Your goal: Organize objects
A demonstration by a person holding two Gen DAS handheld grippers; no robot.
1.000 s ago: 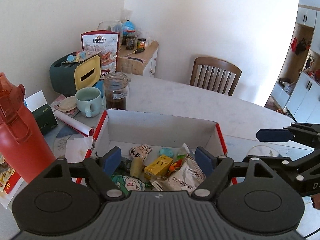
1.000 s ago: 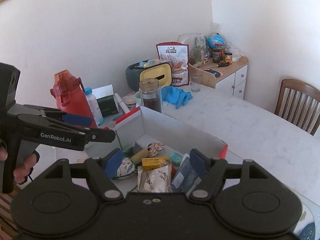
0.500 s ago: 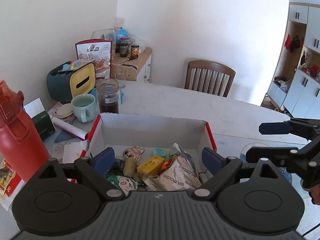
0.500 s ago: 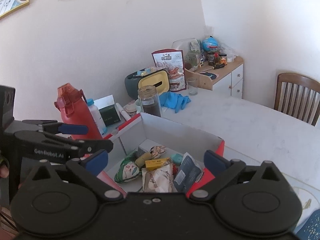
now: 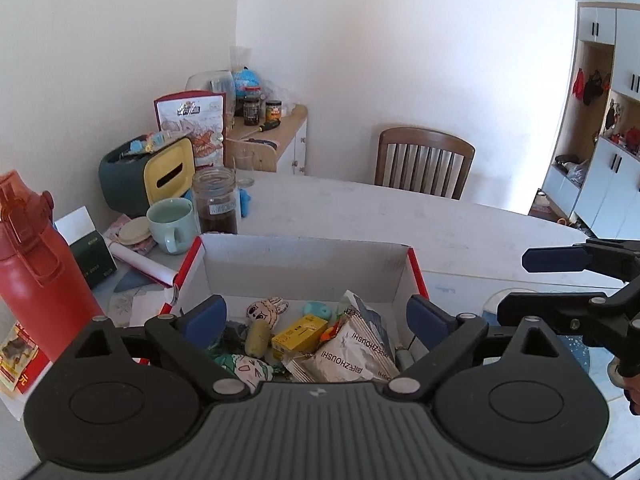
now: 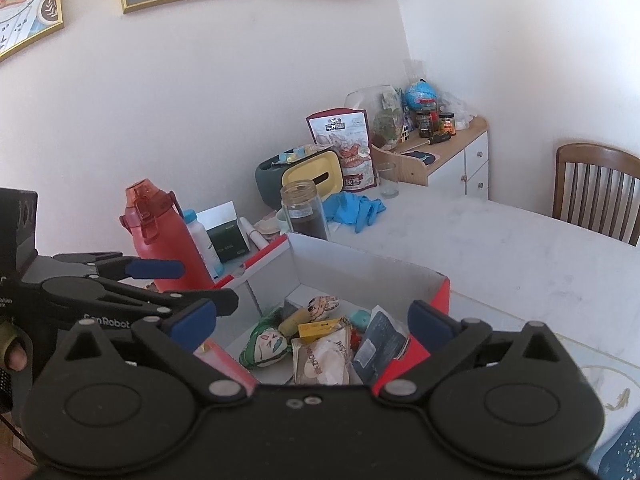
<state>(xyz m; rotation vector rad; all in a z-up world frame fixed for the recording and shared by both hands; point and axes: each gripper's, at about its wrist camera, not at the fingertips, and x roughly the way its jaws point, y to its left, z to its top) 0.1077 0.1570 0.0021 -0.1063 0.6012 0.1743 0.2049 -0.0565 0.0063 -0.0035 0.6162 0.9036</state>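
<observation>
— Count around the cardboard box [image 5: 304,268]?
— One box, white inside, red-edged, rectangular, open-topped, on the pale table [image 5: 400,216]. Inside: two plush toys, one yellow carton [image 5: 299,333], one crinkled foil packet [image 5: 347,354], one small teal piece.
— Behind the box?
— One glass jar [image 5: 216,204] with dark contents, one pale green mug [image 5: 170,218], one glossy red bottle [image 5: 34,264] to the left, one wooden slatted chair [image 5: 424,168] beyond.
— Grippers?
— Two. Left gripper [image 5: 316,320] spread wide above the box's near end, just been opening, empty. Right gripper [image 6: 312,322] likewise wide, just been opening, gripping nothing, above the box's contents.
</observation>
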